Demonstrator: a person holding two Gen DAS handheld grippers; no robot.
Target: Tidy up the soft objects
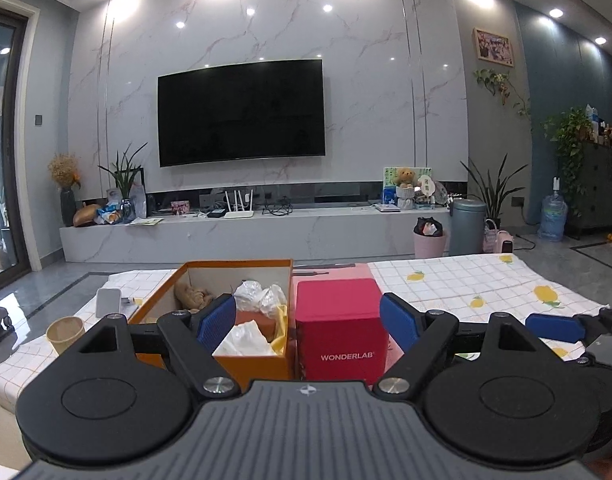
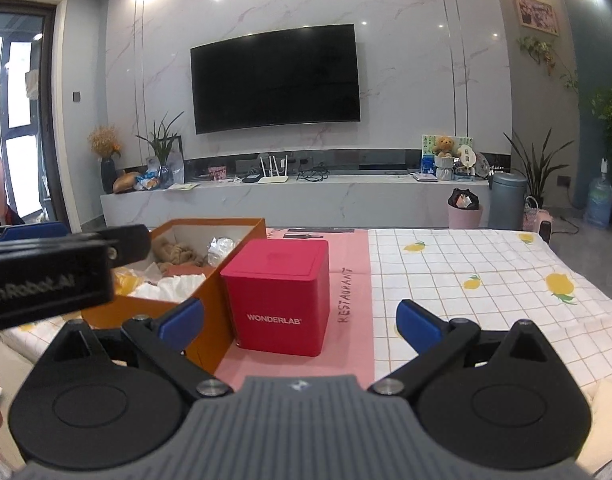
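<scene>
An open orange box (image 1: pixel 194 280) (image 2: pixel 210 292) stands on the table and holds soft things: a tan plush toy (image 1: pixel 192 295) (image 2: pixel 174 257), crumpled clear plastic (image 1: pixel 260 294) (image 2: pixel 222 249), white tissue (image 1: pixel 244 338) (image 2: pixel 170 285) and yellow cloth (image 1: pixel 281 338). A red WONDERLAB box (image 1: pixel 338 330) (image 2: pixel 284 300) stands just right of it, closed. My left gripper (image 1: pixel 308 322) is open, hovering in front of both boxes, nothing between its fingers. My right gripper (image 2: pixel 300 326) is open too, empty, near the red box. The left gripper's body (image 2: pixel 46 276) shows at the left of the right wrist view.
A pink RESTAURANT mat (image 2: pixel 346 296) lies under the red box on a lemon-print checked cloth (image 1: pixel 466 284) (image 2: pixel 486 272). A paper cup (image 1: pixel 65 334) and a small white device (image 1: pixel 108 302) sit left of the orange box. A TV wall and low cabinet stand beyond.
</scene>
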